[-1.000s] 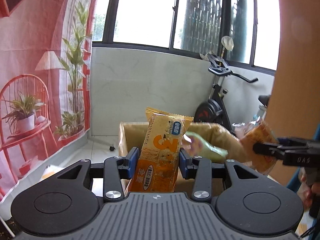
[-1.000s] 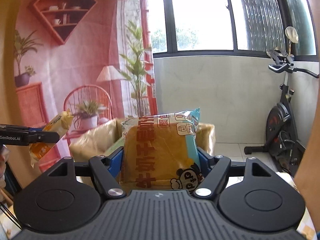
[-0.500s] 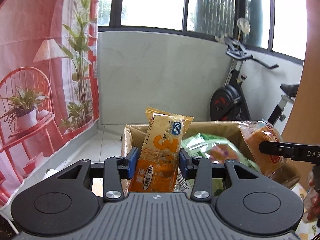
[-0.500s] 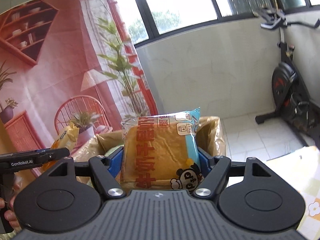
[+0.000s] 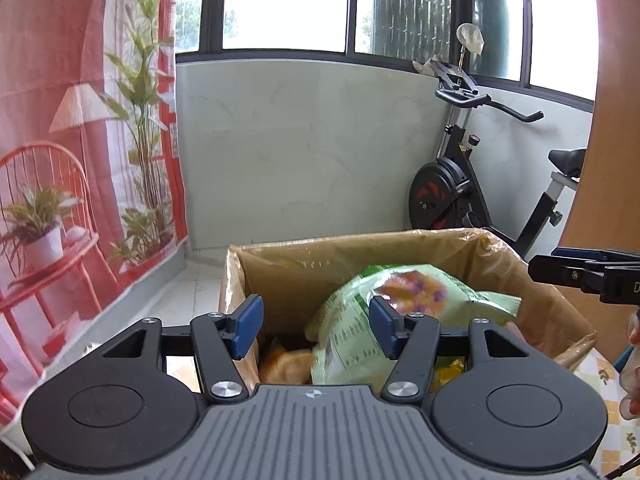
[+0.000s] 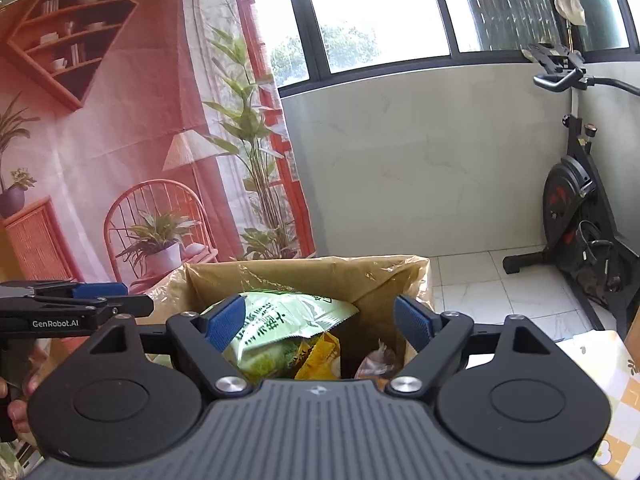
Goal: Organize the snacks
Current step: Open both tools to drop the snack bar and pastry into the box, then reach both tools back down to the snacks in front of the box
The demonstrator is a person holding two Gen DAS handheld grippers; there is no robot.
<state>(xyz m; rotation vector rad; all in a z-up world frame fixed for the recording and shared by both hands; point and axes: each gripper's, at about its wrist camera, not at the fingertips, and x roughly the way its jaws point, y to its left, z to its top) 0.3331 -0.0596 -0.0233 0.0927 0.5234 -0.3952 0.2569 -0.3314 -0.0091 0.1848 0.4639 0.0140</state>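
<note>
Both grippers sit over the near rim of the cardboard box, which is lined with clear plastic and stands on the floor.

Left gripper: jaws opening, blue pads apart, nothing clamped. The green snack bag lies in the box below and beyond them, tilted up toward the right wall.

Right gripper: jaws opening, pads wide apart, nothing pinched. Under its gap: the green bag's far edge, an orange snack packet and a brownish wrapped snack, all inside the box.

Box is filled on the left and middle; a dark gap shows at its right side in the right wrist view.

Surroundings: tiled floor bare beyond the box up to the white wall. Exercise bike far right, well apart from the box. Red printed backdrop far left. Checked tablecloth edge near right.
</note>
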